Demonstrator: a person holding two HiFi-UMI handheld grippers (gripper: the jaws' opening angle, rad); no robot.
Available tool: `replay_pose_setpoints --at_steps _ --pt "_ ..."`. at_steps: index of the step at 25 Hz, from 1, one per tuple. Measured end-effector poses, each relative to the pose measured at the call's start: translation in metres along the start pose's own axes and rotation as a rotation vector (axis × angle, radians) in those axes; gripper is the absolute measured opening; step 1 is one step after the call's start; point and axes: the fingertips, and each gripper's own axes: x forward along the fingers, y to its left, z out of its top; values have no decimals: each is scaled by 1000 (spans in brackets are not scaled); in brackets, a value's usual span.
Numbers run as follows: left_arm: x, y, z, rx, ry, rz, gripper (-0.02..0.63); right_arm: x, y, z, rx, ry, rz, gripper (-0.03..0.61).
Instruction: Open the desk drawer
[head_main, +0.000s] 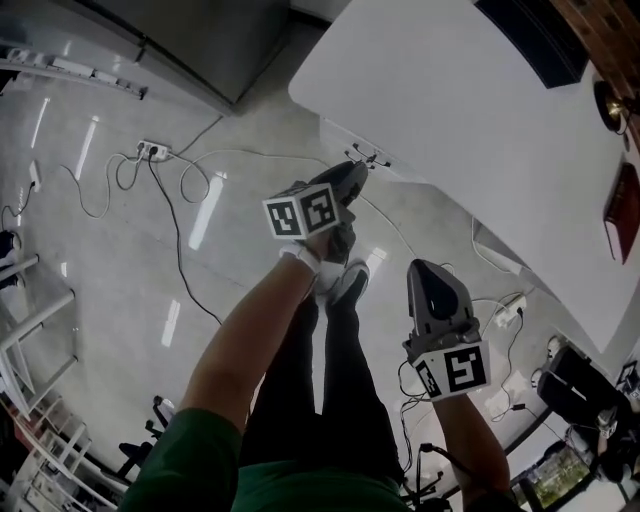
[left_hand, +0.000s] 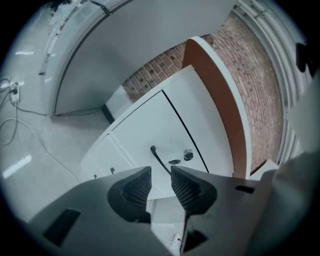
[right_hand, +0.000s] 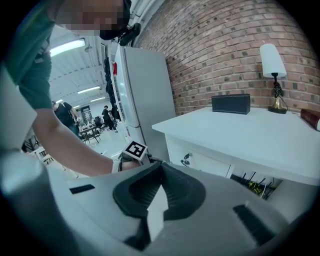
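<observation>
Drawer (left_hand: 145, 131) closed; left tongs (left_hand: 160, 175) gape facing its handle (left_hand: 159, 160).

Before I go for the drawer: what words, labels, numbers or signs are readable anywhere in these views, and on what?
No readable text in any view.
left marker cube: black-and-white square patterns only, no letters or numbers.
right marker cube: the same, patterns only.
black box on the desk: no label visible.
red book-like item: too small to read.
drawer front: small dark fittings, no lettering made out.
</observation>
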Motion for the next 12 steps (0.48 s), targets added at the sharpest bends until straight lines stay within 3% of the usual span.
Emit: replay_pose_setpoints --at_steps 4,9,12 --pt "24 5 4 -63 10 -19 103 10 -2 -11 27 -2 16 2" --pt "53 4 15 -233 -65 -53 101 5 -9 -25 112 -3 -17 1" --pt "67 0 16 -240 -67 -69 102 3 -11 -32 143 -6 -24 2"
